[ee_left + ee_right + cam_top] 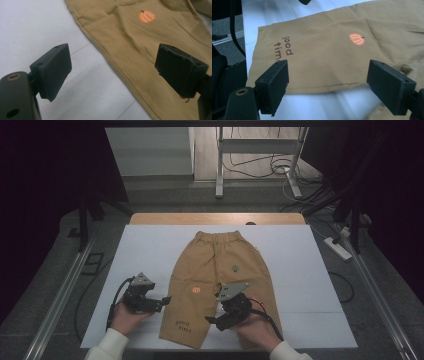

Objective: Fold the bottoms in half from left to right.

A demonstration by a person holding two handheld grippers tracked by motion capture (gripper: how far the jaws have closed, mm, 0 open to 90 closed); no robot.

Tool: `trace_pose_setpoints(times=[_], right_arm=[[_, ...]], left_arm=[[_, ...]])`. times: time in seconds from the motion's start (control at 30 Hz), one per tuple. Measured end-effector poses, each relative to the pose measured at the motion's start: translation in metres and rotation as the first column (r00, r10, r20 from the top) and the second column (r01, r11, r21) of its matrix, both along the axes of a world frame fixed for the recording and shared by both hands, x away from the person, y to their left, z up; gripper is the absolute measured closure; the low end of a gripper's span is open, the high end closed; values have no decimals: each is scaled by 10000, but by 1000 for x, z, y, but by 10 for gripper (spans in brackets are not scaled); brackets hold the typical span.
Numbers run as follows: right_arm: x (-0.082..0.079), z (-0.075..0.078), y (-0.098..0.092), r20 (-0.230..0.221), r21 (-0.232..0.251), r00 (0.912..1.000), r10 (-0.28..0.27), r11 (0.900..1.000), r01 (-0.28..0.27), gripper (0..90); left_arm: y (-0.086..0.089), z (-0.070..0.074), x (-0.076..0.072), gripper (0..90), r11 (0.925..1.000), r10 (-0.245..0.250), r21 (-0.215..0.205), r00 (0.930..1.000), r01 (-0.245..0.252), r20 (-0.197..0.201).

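Both tools, left tool and right tool, gape wide and empty beside the tan trousers, which lie flat and unfolded on the white tabletop; we judge all folding lies ahead.

One pair of trousers, two grippers

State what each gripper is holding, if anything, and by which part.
Nothing is held. The left gripper and right gripper both have their jaws wide open above the tan trousers, gripping no part of them.
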State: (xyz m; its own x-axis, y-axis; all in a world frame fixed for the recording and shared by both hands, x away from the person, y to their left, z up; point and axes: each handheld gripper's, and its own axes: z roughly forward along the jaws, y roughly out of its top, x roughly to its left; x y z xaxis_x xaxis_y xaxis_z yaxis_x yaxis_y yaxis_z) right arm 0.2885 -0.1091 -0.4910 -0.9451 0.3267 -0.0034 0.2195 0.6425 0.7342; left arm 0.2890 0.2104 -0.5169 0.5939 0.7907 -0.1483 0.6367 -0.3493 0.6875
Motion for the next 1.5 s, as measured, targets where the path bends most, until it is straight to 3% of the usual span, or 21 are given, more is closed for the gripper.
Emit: trace_pose_setpoints(times=[0.43,0.97,1.27,1.5], right_arm=[[-5,-10,33,64,-423,9981,608,9973,-605,189],[-12,-17,61,-57,-507,9940,1091,9927,-1093,192],[-20,-20,83,-35,-706,9874,1585,9849,-1583,196],[-27,-24,98,-96,-756,9804,1968,9775,-1969,205]], left_arm=[[-2,0,4,137,10000,19,85,10000,-19,4],[-3,0,5,138,9999,9,116,10000,-9,20],[-4,0,5,137,10000,-53,-54,10000,53,-53],[-5,-1,5,138,9999,-74,78,10000,74,-50]])
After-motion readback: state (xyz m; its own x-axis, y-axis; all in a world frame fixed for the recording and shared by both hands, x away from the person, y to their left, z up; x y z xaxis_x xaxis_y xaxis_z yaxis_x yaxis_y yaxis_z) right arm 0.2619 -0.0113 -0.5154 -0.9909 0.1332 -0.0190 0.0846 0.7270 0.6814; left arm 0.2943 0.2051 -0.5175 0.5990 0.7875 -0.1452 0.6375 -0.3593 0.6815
